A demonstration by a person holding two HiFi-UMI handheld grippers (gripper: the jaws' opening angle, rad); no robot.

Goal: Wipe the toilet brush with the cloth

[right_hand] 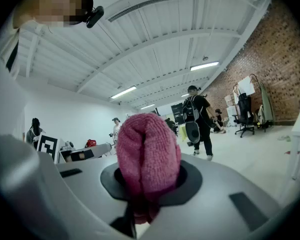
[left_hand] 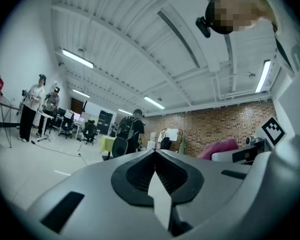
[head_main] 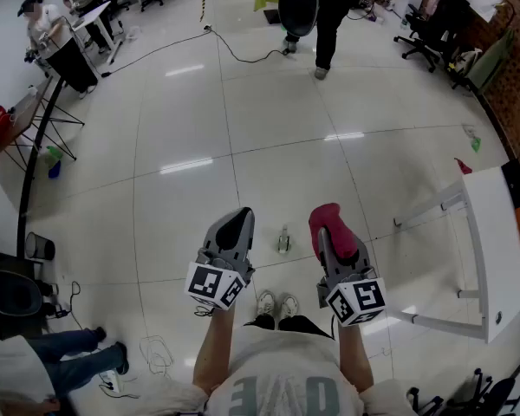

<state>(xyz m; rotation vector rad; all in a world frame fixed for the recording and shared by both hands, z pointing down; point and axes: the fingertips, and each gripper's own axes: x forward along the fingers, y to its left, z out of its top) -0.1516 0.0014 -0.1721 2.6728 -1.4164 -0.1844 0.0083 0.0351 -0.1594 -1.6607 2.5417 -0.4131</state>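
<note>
Over glossy tiles (head_main: 199, 128) | L tool (head_main: 239, 222) pressed tog., empty | R tool (head_main: 333, 234) pinching fuzzy pink cloth wad (right_hand: 147, 154)

light: bright ceiling strips (left_hand: 77, 59) | glare on floor (head_main: 184, 166) | fisheye edges dark

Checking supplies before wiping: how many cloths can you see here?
1. A pink cloth is clamped between the jaws of the right gripper, bunched up and sticking out past them. Others may be hidden from view.
</note>
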